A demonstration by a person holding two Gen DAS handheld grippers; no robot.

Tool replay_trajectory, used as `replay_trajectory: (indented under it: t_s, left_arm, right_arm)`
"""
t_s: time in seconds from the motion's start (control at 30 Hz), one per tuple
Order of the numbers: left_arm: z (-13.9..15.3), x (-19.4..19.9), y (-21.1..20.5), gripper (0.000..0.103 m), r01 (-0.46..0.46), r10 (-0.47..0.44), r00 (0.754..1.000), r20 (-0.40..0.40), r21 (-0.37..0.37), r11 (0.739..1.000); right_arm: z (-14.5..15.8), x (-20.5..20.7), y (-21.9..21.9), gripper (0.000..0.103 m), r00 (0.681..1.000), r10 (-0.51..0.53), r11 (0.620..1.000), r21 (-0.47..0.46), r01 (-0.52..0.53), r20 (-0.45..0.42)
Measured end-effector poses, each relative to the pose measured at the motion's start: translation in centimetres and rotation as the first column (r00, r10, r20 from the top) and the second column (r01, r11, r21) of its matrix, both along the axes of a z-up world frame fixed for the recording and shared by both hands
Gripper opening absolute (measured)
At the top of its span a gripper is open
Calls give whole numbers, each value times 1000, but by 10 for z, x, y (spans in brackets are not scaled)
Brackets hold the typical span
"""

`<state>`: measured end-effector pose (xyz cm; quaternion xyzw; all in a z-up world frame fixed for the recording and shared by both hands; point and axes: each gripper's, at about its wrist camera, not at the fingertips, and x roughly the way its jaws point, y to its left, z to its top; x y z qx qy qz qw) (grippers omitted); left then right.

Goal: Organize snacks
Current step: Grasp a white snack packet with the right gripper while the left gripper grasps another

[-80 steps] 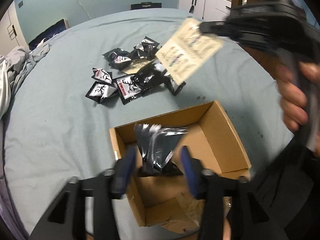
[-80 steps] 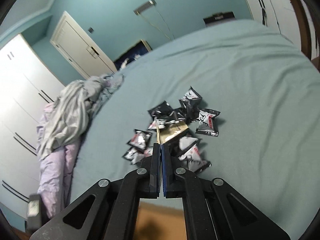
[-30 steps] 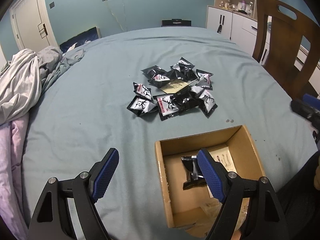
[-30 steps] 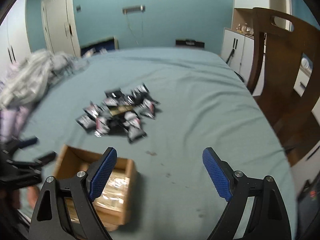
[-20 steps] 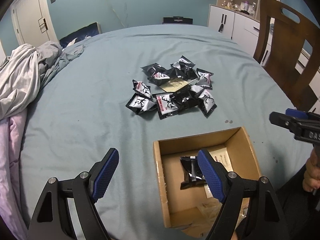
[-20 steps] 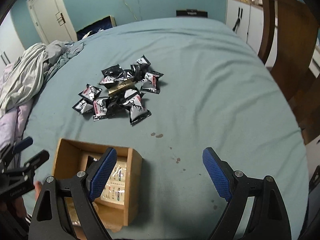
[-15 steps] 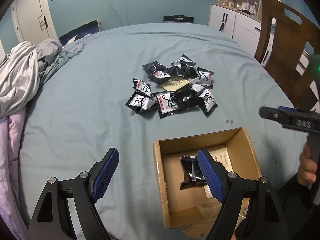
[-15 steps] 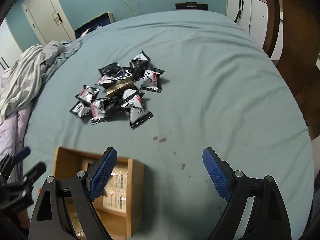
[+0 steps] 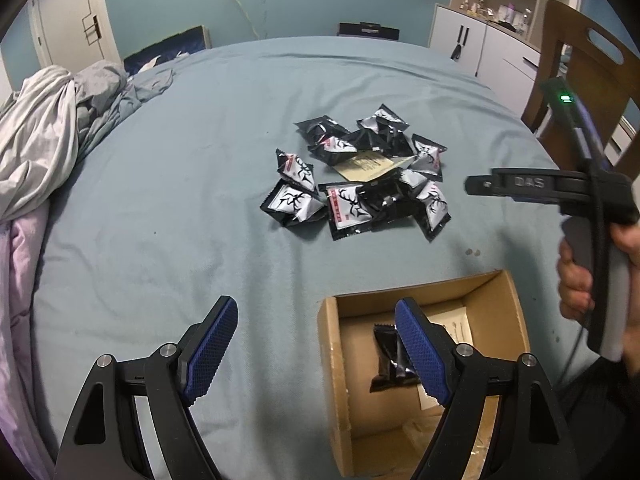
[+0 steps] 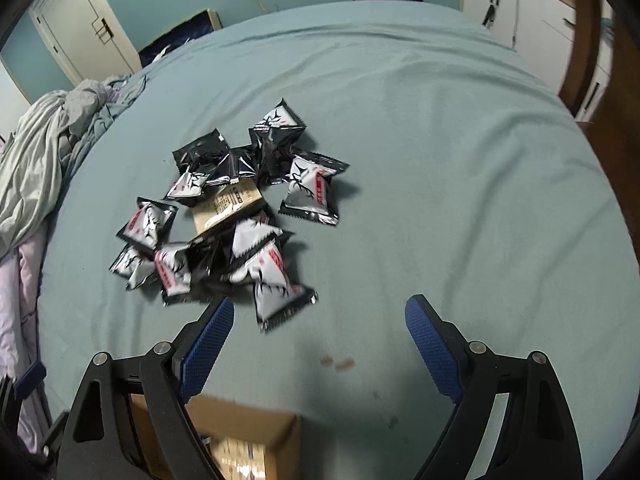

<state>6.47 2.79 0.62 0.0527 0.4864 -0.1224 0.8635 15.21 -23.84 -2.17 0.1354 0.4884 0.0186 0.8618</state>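
Note:
A heap of black-and-silver snack packets lies mid-bed, with a beige sachet in it. My left gripper hangs open and empty over the left wall of a cardboard box. The box holds a black packet and a beige sachet. My right gripper is open and empty just short of the heap, its left pad beside the nearest packet. In the left wrist view the right gripper shows side-on in a hand.
Crumpled bedding is piled along the bed's left side. A wooden chair and white cabinets stand at the right. Small stains mark the sheet between heap and box.
The black packet and beige sachet held earlier now lie in the box. My right gripper has swept from beside the box toward the heap and sunk lower. The left has drifted slightly.

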Motion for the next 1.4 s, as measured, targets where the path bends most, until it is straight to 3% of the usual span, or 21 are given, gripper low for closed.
replay_trajectory:
  t_s: [0.4,0.43,0.5,0.53,0.57,0.7,0.9,1.1,1.4]
  left_arm:
    - [-10,22,10,82,-27,25,999,-45,-46,999]
    - [-12,24,11,82,-28,25,999,-46,-48,998]
    - [-13,29,11,82,-24,21,999,-43,-57,998]
    - [-13,31,11,82,-22,20,999,-38,-59,998]
    - [-14,34,12,82,-20,18,999,-33,-57,998]
    - [-21,46,14,82,-10,8,1000,-30,-56,998]
    - [-39,66,23,82,-11,5,996,-87,-66,998]
    - [-48,94,22,82,-11,5,997,-73,-81,997]
    - [-83,149,2,82,12,-17,993,-115,-46,999]
  right_arm:
    - [-57,67,37,87,977,164,979,-100,-179,-137]
    - [-59,68,38,82,976,166,978,-107,-181,-139]
    - [-60,70,39,58,976,160,976,-122,-179,-147]
    - [-59,70,39,41,977,157,976,-126,-175,-141]
    - [-57,68,39,34,979,158,977,-121,-174,-132]
    - [-37,56,37,31,987,137,985,-94,-145,-82]
    - [3,11,22,30,996,90,996,-12,-90,-11]
    - [38,-47,8,30,996,64,997,34,-67,64]
    - [36,-156,-14,30,990,55,988,136,-72,127]
